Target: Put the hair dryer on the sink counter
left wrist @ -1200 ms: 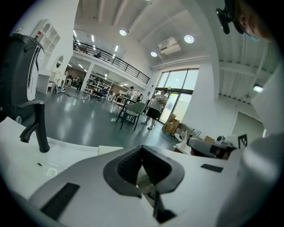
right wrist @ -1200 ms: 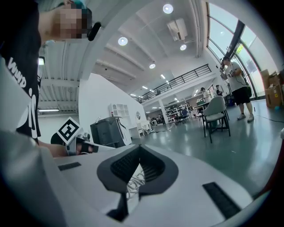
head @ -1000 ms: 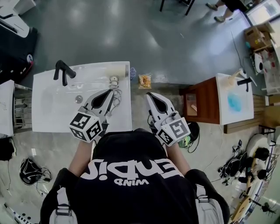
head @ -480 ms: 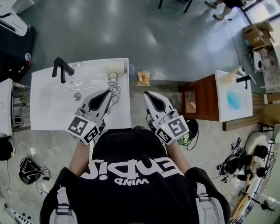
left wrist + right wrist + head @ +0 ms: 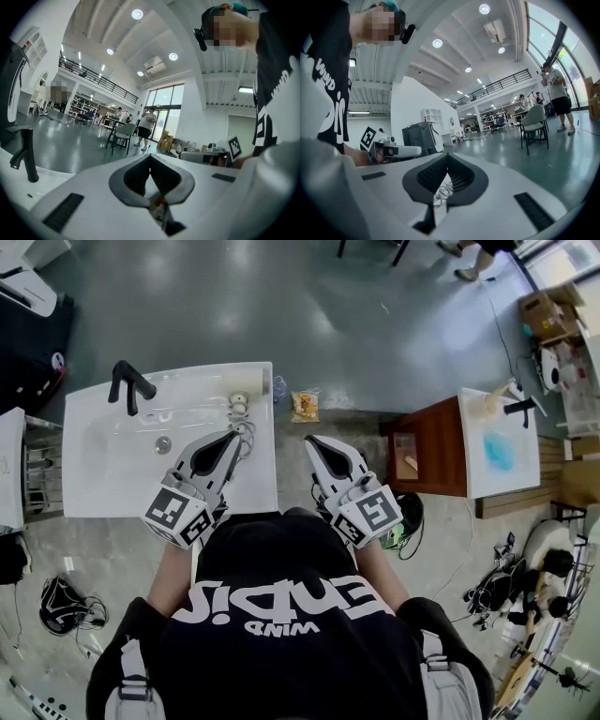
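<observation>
The cream hair dryer [image 5: 245, 382] lies on the white sink counter [image 5: 112, 488] at its back right corner, its white cord [image 5: 246, 430] coiled just in front of it. A black faucet [image 5: 129, 385] stands at the back left. My left gripper [image 5: 236, 434] hovers over the counter's right part, jaws shut and empty, tips near the cord. My right gripper [image 5: 309, 440] is off the counter's right edge, above the floor, also shut with nothing held. In the right gripper view the cord [image 5: 439, 192] shows below the closed jaws.
A snack packet [image 5: 305, 406] and a small bottle [image 5: 280, 390] lie on the floor right of the counter. A brown side table [image 5: 436, 456] with a white top [image 5: 502, 451] stands at the right. Cables and gear [image 5: 525, 592] litter the floor at the lower right.
Hardly anything: both grippers stay shut in nearly the same place, and the head view has shifted slightly so the counter sits a little higher in frame.
</observation>
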